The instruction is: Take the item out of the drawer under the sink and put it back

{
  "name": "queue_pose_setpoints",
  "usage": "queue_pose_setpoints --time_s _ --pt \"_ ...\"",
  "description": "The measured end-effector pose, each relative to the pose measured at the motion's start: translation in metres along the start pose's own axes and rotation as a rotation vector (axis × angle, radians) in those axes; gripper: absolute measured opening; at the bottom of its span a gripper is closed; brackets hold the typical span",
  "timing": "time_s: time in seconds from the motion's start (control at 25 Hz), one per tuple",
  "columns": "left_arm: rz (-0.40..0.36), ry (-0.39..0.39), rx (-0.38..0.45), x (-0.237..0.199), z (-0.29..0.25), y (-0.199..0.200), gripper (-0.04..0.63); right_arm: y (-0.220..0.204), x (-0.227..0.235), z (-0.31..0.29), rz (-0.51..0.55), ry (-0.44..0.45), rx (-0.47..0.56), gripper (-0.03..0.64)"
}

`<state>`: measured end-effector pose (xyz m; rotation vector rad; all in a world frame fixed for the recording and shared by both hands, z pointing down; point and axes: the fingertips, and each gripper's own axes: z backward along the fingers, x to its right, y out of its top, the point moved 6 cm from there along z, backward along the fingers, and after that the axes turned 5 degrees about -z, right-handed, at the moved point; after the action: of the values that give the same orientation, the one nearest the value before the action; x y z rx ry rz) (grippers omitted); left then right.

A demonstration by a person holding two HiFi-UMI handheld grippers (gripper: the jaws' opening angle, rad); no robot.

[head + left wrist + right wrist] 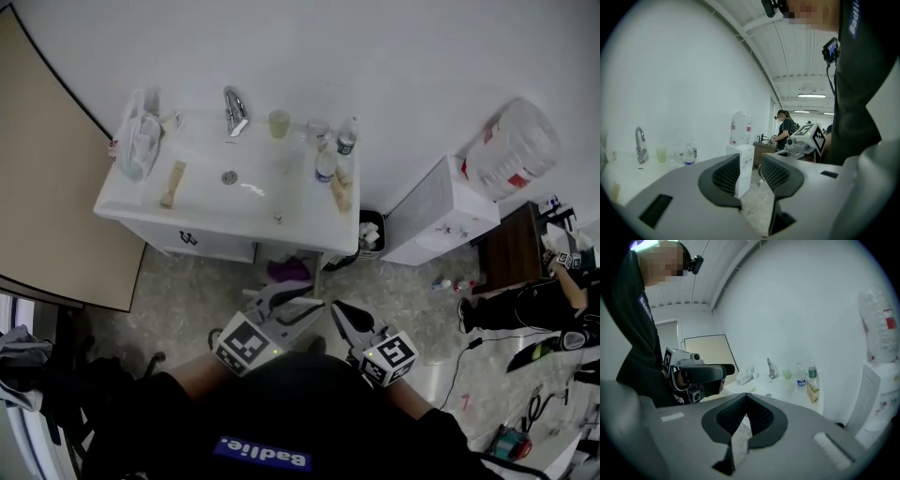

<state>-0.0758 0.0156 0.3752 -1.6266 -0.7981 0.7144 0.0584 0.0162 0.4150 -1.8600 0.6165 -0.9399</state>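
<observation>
Tongs first. My left tongs (286, 302) sit at 6 o'clock in the head view, close to my chest, pointing toward 12. In the left gripper view the left tongs (750, 161) stand wide, and only floor shows in the gap. My right tongs (339, 314) are just beside them at their 3 o'clock. In the right gripper view the right tongs (746, 397) are pinched closed, tips meeting, with nothing caught in them. Each view catches the other pair side-on.

Sink (122, 202) is at 12 o'clock from my hands, well apart from both tongs, white, against the white wall. Faucet (234, 111) is at the basin's 12. A pale green cup (279, 123) is at the faucet's 3, and two water bottles (348, 136) come after it toward the right corner. A crumpled plastic bag (139, 141) lies at the basin's 9 o'clock. A pale wooden piece (172, 183) is at the bag's 5.

Drawer (202, 242): its white front runs under the left half of the sink, flush with the cabinet as far as I can make out. At the drawer's 3 o'clock, in the open space under the sink's right half, a purple thing (289, 270) shows. I cannot tell what it is, or whether it is the drawer's item.

At the sink's 3 o'clock stands a dark bin (370, 230), then a white water dispenser (441, 211) carrying a big jug (516, 150). A person in dark clothes (534, 305) is at the far right edge.
</observation>
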Motion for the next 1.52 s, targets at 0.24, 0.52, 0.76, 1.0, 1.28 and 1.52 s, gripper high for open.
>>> queue_pose_setpoints --time_s 0.24,0.52,0.76,1.0,1.28,1.52 --pt "0.017 -0.012 0.06 0.014 0.007 0.03 0.091 0.028 -0.016 0.002 0.015 0.059 0.077 0.002" --pt "0.025 0.026 0.046 0.024 0.017 0.015 0.009 0.015 -0.02 0.0 0.026 0.084 0.047 0.002" --pt "0.047 0.02 0.042 0.02 0.018 0.01 0.006 0.017 -0.021 -0.009 0.025 0.102 0.043 0.002" --pt "0.045 0.02 0.028 0.018 0.018 0.008 0.006 0.019 -0.021 -0.011 0.045 0.106 0.039 0.002" --pt "0.046 -0.004 0.005 0.019 0.015 0.001 0.006 0.015 -0.021 -0.011 0.05 0.097 0.031 0.002" --pt "0.036 -0.013 0.004 0.023 0.016 0.0 0.006 0.01 -0.024 -0.009 0.052 0.097 0.021 0.002"
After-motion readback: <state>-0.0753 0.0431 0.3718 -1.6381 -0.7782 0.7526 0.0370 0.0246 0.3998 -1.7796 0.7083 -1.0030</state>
